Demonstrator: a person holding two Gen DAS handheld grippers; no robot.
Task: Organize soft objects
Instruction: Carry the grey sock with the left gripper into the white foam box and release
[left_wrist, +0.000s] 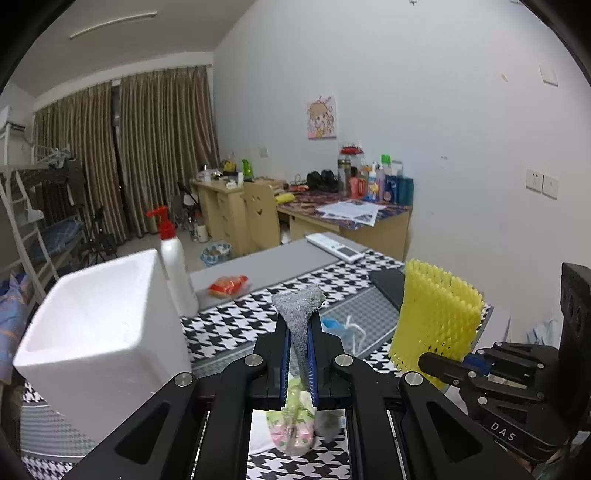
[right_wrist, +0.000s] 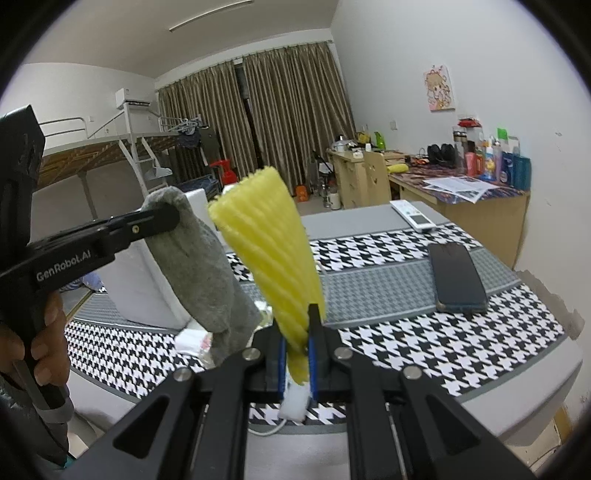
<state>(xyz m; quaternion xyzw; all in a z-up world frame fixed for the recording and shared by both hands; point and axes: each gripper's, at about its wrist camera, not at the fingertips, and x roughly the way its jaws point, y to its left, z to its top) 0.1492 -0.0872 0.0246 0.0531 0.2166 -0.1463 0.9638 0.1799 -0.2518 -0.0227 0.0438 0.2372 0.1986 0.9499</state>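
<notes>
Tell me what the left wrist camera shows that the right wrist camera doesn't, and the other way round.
Only the left wrist view shows the orange snack packet and the blue face mask. Only the right wrist view shows the hand holding the left gripper. Both show the grey sock pinched in the left gripper, the yellow foam net in the right gripper, the white foam box and the phone.

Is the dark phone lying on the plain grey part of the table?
No, the dark phone lies on the houndstooth cloth, nearer than the plain grey strip where the white remote sits.
</notes>
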